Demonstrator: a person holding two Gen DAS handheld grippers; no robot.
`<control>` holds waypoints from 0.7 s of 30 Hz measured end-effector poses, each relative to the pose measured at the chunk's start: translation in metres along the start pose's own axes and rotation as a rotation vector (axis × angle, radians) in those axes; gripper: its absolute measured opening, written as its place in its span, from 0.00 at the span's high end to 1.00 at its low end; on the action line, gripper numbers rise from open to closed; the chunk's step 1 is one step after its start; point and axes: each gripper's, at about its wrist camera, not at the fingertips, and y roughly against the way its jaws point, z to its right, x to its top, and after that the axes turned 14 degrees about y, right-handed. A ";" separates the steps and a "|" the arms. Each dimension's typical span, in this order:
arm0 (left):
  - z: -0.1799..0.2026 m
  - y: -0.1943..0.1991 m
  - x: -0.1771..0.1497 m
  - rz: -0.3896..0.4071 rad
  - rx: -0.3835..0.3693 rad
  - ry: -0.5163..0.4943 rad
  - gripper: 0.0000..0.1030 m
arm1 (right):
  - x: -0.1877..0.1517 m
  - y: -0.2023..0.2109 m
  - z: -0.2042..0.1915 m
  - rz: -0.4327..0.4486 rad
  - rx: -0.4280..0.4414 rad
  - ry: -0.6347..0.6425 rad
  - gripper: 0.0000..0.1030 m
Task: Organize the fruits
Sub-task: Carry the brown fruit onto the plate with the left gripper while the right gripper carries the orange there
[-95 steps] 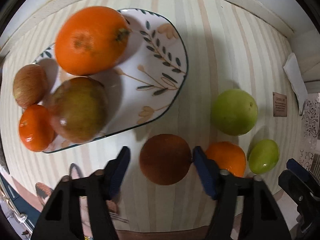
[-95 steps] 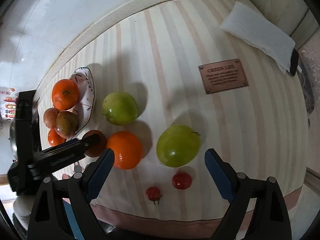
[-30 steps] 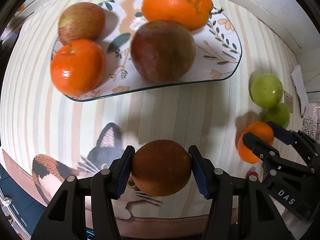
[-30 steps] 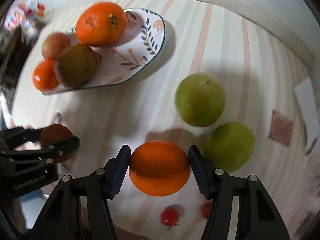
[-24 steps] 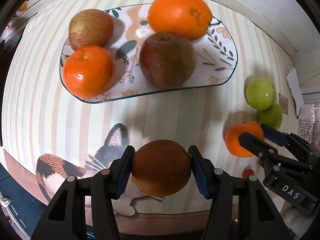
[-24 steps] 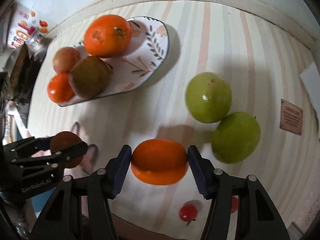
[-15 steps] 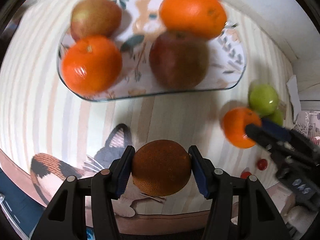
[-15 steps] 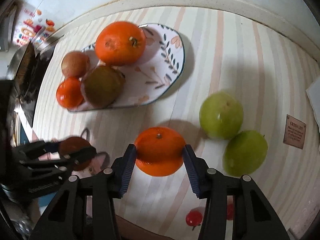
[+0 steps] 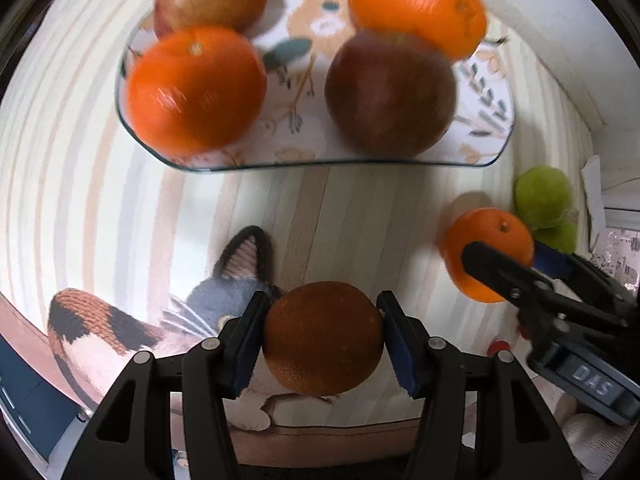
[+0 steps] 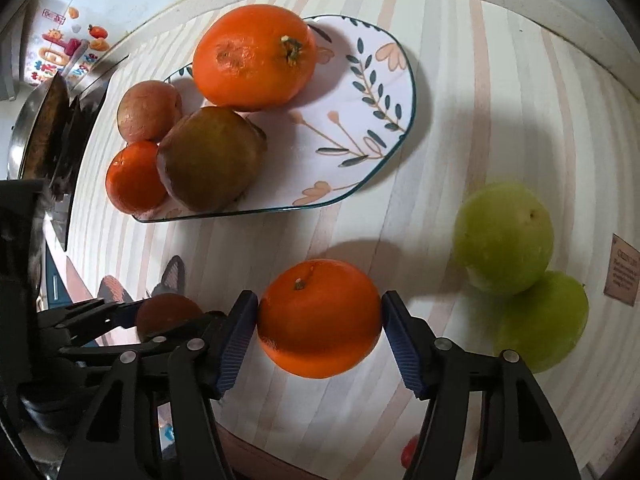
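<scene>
My left gripper (image 9: 322,338) is shut on a brown round fruit (image 9: 323,339) and holds it above the striped cloth, in front of the patterned plate (image 9: 486,136). My right gripper (image 10: 319,318) is shut on an orange (image 10: 319,318), held above the cloth to the right of the plate (image 10: 384,112). The plate carries a big orange (image 10: 252,58), a small orange (image 10: 134,178), a dark apple (image 10: 210,158) and a small reddish apple (image 10: 148,110). Two green fruits (image 10: 502,236) (image 10: 542,322) lie on the cloth at the right.
A small red cherry tomato (image 10: 409,450) lies near the table's front edge. A brown label (image 10: 622,276) is sewn to the cloth at the far right. A cat picture (image 9: 168,320) marks the cloth's front left. A wall runs along the back.
Both grippers closed on their fruits, lifted them off the cloth and moved nearer the plate, which now looks larger in both views.
</scene>
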 end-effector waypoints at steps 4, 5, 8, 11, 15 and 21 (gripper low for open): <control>0.003 0.037 0.003 0.045 -0.056 0.003 0.49 | 0.002 0.025 0.006 0.073 0.044 -0.056 0.36; 0.005 0.048 0.005 0.060 -0.072 0.000 0.49 | 0.004 0.033 0.009 0.093 0.050 -0.063 0.36; 0.016 0.082 0.019 0.109 -0.109 -0.018 0.49 | 0.014 0.055 0.017 0.145 0.061 -0.082 0.36; 0.028 0.109 0.046 0.172 -0.104 -0.046 0.49 | 0.031 0.063 0.026 0.177 0.050 -0.094 0.36; 0.037 0.116 0.086 0.225 -0.034 -0.079 0.49 | 0.058 0.056 0.031 0.182 0.005 -0.089 0.36; 0.051 0.092 0.143 0.185 0.050 -0.088 0.49 | 0.083 0.047 0.050 0.192 -0.041 -0.108 0.36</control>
